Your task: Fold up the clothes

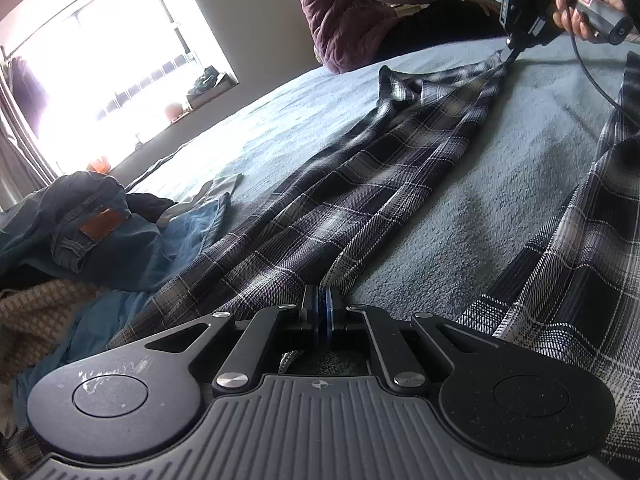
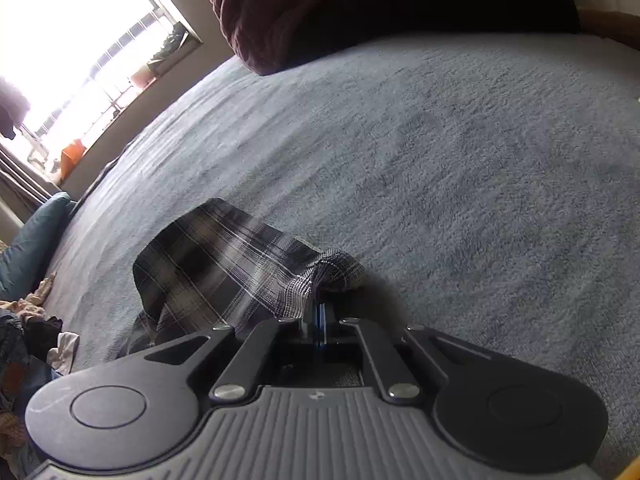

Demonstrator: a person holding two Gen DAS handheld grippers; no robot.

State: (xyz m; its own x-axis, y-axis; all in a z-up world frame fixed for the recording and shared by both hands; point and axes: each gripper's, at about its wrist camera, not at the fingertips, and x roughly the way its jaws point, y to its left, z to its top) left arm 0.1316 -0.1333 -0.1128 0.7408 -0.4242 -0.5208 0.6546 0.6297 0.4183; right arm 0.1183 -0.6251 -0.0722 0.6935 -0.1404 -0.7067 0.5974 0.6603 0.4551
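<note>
My left gripper (image 1: 322,300) is clamped on the near edge of the dark plaid flannel shirt (image 1: 360,176), jaws pressed together with the cloth pinched between them. My right gripper (image 2: 320,312) is likewise closed on a bunched corner of that shirt at the far end; in the left wrist view I see it nipping the cloth while my hand (image 1: 580,4) holds its handle. The shirt lies stretched between the 2 grippers along the grey-blue fleece blanket (image 1: 500,168) covering the bed, with another plaid part at the right. Left of it sits a heap of blue denim jeans (image 1: 92,232). A person in a quilted mauve jacket (image 1: 352,4) sits on the far edge.
</note>
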